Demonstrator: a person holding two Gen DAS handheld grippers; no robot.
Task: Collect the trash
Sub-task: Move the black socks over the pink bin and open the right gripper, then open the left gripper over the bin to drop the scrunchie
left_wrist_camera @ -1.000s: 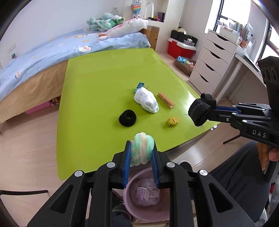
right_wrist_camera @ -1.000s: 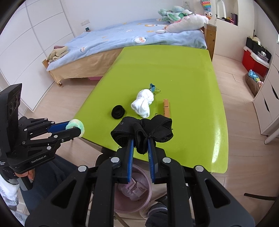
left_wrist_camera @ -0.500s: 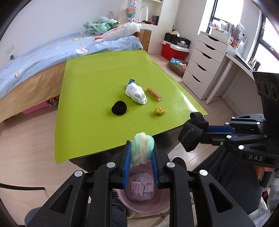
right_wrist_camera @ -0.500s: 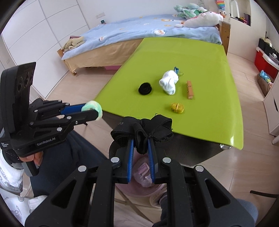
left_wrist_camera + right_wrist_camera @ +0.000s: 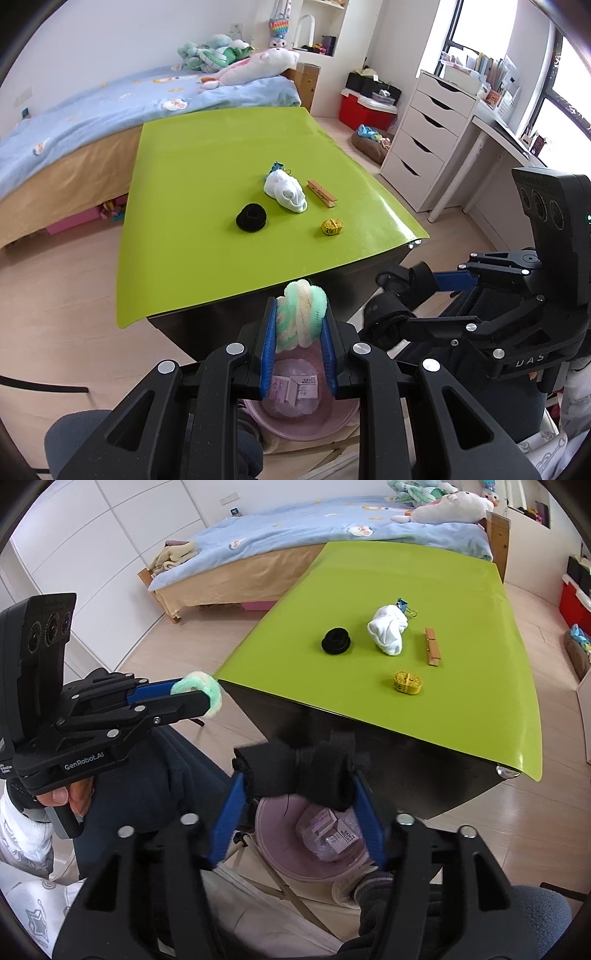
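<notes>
My left gripper (image 5: pixel 298 325) is shut on a green and cream fuzzy scrunchie (image 5: pixel 301 314), held above a pink bin (image 5: pixel 295 424) that holds small paper boxes. In the right wrist view the left gripper (image 5: pixel 199 694) shows at the left with the scrunchie (image 5: pixel 197 685). My right gripper (image 5: pixel 295 805) has its jaws spread wide; a black fabric piece (image 5: pixel 295 775) sits between them above the pink bin (image 5: pixel 280 864). The right gripper (image 5: pixel 399 295) also shows in the left wrist view with the black fabric (image 5: pixel 391 314).
On the green table (image 5: pixel 207 184) lie a black ring (image 5: pixel 251 218), a white sock (image 5: pixel 286 192), a wooden clothespin (image 5: pixel 321 193), a yellow tape roll (image 5: pixel 331 227) and a blue binder clip (image 5: pixel 277 167). A bed stands beyond; white drawers (image 5: pixel 424 140) at right.
Both grippers pulled back from the table to above the pink bin. The right gripper's jaws have opened wide around the black fabric. The left stays shut on the scrunchie.
</notes>
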